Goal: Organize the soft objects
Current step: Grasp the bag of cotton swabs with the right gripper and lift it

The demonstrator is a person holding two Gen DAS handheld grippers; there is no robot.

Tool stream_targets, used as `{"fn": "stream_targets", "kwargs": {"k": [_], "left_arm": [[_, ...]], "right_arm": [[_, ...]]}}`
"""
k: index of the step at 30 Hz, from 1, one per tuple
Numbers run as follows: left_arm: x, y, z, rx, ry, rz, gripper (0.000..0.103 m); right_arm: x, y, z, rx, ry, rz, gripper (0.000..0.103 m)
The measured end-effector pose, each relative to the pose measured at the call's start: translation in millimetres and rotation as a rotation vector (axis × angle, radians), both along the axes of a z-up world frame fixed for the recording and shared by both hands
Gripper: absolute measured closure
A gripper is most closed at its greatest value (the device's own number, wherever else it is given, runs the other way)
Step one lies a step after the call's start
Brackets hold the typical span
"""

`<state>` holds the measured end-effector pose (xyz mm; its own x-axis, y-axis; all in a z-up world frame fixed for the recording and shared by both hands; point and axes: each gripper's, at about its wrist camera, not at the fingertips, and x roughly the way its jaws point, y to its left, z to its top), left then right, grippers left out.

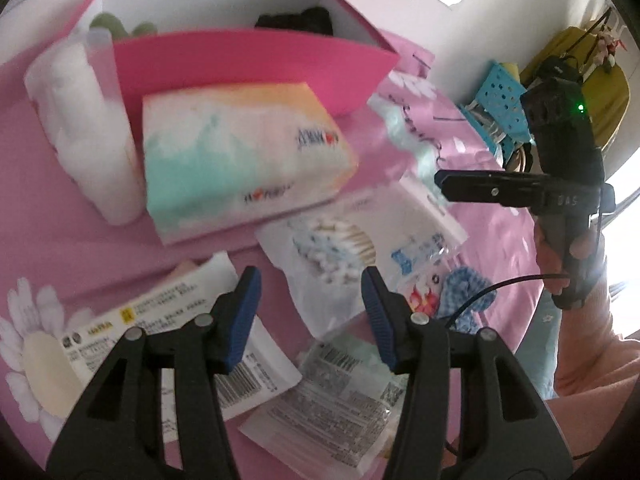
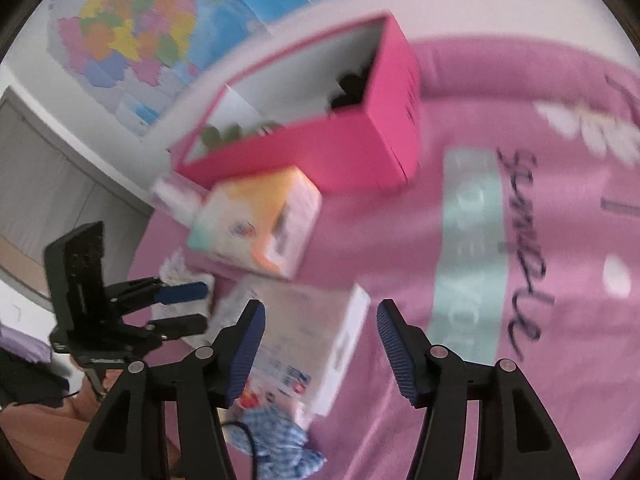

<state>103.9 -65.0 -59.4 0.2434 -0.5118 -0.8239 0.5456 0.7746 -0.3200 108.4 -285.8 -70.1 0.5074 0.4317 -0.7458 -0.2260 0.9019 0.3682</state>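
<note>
A pink open box (image 1: pixel 248 64) stands at the back of the pink cloth, holding a green item (image 1: pixel 108 24) and a black item (image 1: pixel 300 20). In front of it lie a tissue pack (image 1: pixel 240 156), a white cotton roll pack (image 1: pixel 80 140), a bag of cotton swabs (image 1: pixel 332 248) and flat packets (image 1: pixel 332 396). My left gripper (image 1: pixel 310 300) is open and empty above the swab bag. My right gripper (image 2: pixel 320 332) is open and empty over a white packet (image 2: pixel 312 340); it also shows in the left wrist view (image 1: pixel 444 184). The box (image 2: pixel 320 152) and tissue pack (image 2: pixel 256 220) show in the right wrist view.
A blue checked cloth (image 1: pixel 464 292) lies beside the packets and under my right gripper (image 2: pixel 276 436). A blue perforated basket (image 1: pixel 500 100) and a yellow seat (image 1: pixel 592 64) stand beyond the bed. A map (image 2: pixel 152 20) hangs on the wall.
</note>
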Motion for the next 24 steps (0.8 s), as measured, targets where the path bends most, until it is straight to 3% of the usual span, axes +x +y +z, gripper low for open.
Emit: {"fn": "stream_targets", "kwargs": {"k": [5, 12, 18, 24], "left_arm": [[-4, -7, -7, -0.002, 0.051, -0.037, 0.047], [3, -18, -16, -0.022, 0.122, -0.041, 0.043], [6, -21, -14, -0.032, 0.120, -0.031, 0.043], [0, -22, -8, -0.035, 0.084, -0.048, 0.056]], "right_arm": [[-1, 0, -24, 0.050, 0.061, 0.001, 0.043], [3, 6, -37, 0.108, 0.068, 0.023, 0.044], [-3, 5, -41, 0.099, 0.041, 0.019, 0.074], [-17, 1, -31, 0.086, -0.015, 0.007, 0.082]]}}
